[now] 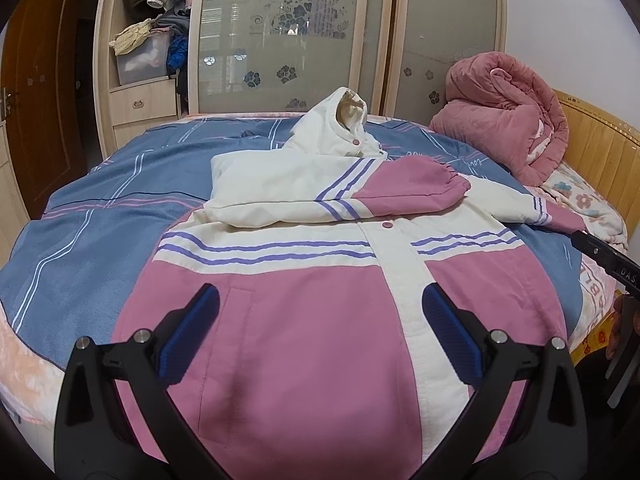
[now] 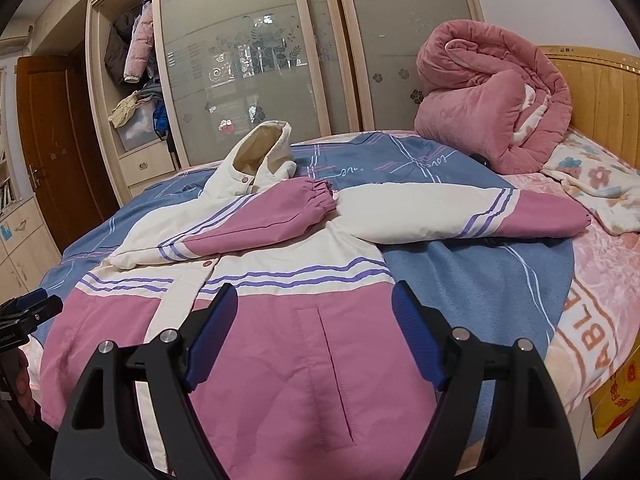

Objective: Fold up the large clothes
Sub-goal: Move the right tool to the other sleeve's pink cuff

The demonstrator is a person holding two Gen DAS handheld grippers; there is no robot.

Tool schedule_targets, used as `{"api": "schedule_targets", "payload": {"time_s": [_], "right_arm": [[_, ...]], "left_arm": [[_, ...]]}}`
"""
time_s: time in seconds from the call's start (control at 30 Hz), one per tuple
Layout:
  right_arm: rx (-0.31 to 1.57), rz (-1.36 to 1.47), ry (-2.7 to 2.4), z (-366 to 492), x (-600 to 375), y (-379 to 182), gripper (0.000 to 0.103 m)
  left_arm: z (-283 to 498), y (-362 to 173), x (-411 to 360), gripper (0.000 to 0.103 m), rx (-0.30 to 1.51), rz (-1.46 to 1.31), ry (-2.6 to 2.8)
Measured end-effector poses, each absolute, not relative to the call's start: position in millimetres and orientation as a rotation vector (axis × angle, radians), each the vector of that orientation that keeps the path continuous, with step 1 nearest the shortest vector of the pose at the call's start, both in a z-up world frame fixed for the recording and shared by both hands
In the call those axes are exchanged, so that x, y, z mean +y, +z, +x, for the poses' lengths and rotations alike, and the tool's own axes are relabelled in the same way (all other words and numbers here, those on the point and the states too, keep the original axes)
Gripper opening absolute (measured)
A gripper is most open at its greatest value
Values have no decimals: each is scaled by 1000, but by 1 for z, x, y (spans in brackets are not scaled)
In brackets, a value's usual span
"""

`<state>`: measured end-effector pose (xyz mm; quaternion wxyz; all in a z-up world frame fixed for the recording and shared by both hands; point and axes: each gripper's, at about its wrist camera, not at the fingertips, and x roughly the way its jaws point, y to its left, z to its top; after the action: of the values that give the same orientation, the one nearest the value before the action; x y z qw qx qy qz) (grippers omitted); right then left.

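Both claws hang spread wide and empty over the hem end of the jacket (image 1: 288, 320): the left gripper (image 1: 320, 334) above the pink panel beside the white placket, the right gripper (image 2: 312, 334) above the pocket slit. The jacket lies front-up on the bed (image 1: 80, 232). Ahead of the claws, 1 sleeve (image 2: 256, 220) is already folded across the chest; the other sleeve (image 2: 460, 212) stretches away to the right. Judged next: the right claw reaches forward-right, pinches that cuff, and lays it over the chest.
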<state>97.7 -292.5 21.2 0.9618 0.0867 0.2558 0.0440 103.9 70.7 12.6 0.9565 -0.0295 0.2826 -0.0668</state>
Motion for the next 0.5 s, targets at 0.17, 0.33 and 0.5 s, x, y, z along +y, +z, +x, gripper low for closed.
{"api": "schedule_targets", "payload": {"time_s": [0.17,0.33,0.5], "right_arm": [[522,176,82,98,-294,21,80],[525,183,69,98,-298,21,80],[524,276,39,98,-328,25,80]], "left_arm": [[103,12,69,101,575,-54,-150],[102,12,68,101,577,-54,-156],[102,14,65,101,574,-50,-168]]}}
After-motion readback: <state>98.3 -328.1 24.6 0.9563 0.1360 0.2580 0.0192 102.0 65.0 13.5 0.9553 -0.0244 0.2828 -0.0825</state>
